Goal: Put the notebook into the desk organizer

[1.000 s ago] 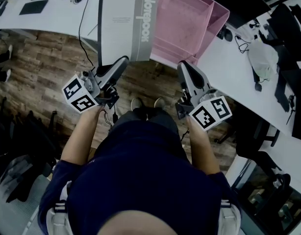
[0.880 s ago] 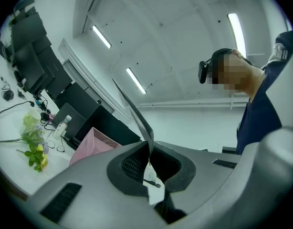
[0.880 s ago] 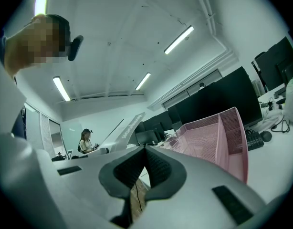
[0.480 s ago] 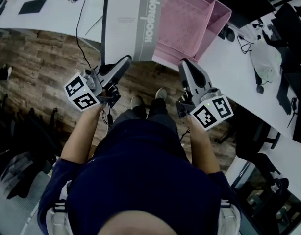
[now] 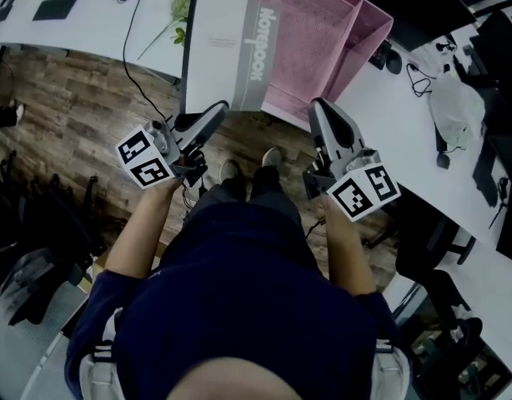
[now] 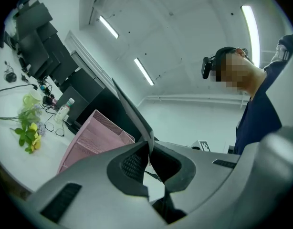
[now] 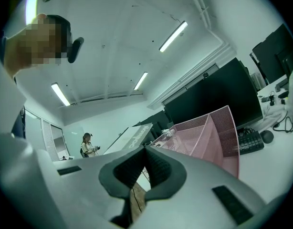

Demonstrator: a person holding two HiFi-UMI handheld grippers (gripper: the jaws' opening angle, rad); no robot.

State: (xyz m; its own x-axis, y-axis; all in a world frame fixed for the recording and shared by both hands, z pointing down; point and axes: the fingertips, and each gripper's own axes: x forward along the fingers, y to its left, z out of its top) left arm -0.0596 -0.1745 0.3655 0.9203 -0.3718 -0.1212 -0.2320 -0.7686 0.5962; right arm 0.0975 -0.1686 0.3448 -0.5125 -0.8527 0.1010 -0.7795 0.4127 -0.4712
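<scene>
left gripper (image 5: pixel 217 108) jaws clamped on notebook (image 5: pixel 227 52) near edge, right gripper (image 5: pixel 318 105) jaws closed empty; looks light, broad, likely floppy, so spine-side grip is safer.

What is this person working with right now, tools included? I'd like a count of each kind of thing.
notebook: 1
pink desk organizer: 1
tongs: 2, the left tongs clamped on the notebook's edge, the right tongs shut on nothing
Total: 4
</scene>
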